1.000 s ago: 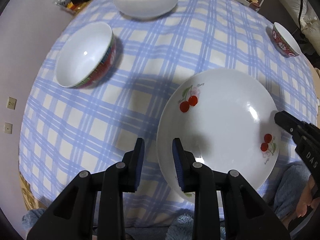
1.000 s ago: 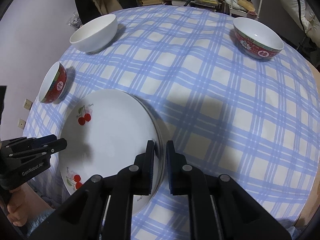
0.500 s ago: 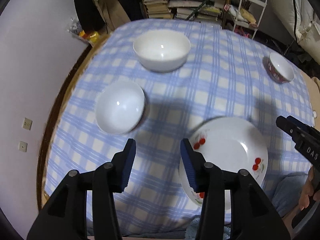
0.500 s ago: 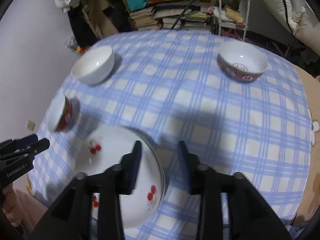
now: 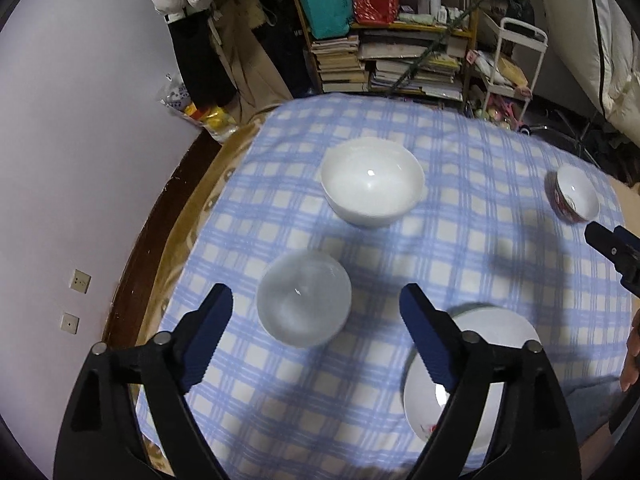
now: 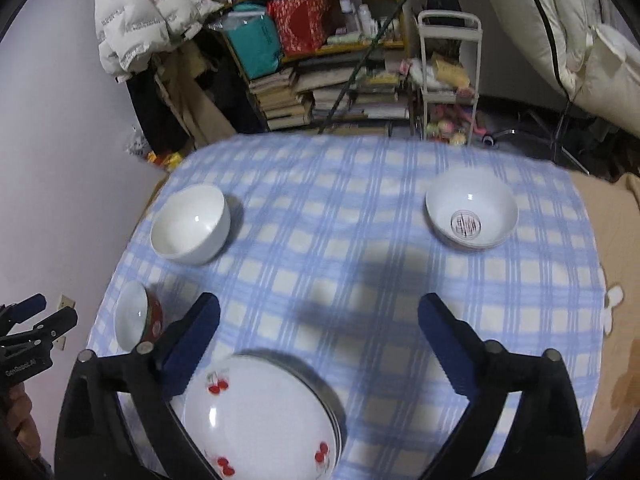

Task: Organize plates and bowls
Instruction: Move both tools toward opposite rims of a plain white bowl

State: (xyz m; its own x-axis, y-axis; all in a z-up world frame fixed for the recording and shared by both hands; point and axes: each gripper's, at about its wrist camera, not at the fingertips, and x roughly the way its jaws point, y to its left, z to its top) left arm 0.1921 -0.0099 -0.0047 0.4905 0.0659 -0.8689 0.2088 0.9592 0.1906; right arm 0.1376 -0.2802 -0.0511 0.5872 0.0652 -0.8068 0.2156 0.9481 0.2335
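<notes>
The table [image 6: 360, 208], under a blue checked cloth, carries everything. The plates [image 6: 256, 412] are stacked at its near edge, a cherry-printed one on top. Three bowls are spread well apart: a plain white bowl [image 6: 191, 224] at far left, a marked bowl [image 6: 472, 216] at far right, and a red-sided bowl [image 6: 138, 316] near the left edge. The left gripper [image 5: 316, 336] and right gripper [image 6: 320, 344] are both held above the table; their jaws have just been opening, stand wide, and nothing is held between them.

Since the stack sits close to the table's near edge, it could be knocked off if a gripper is brought down carelessly. A glazed bowl could be dropped if only its thin rim is pinched.

The stack's near rim is covered by gripper arms in both views. How many plates are stacked cannot be counted; perhaps three or four. Most things are blurred in the left view.
</notes>
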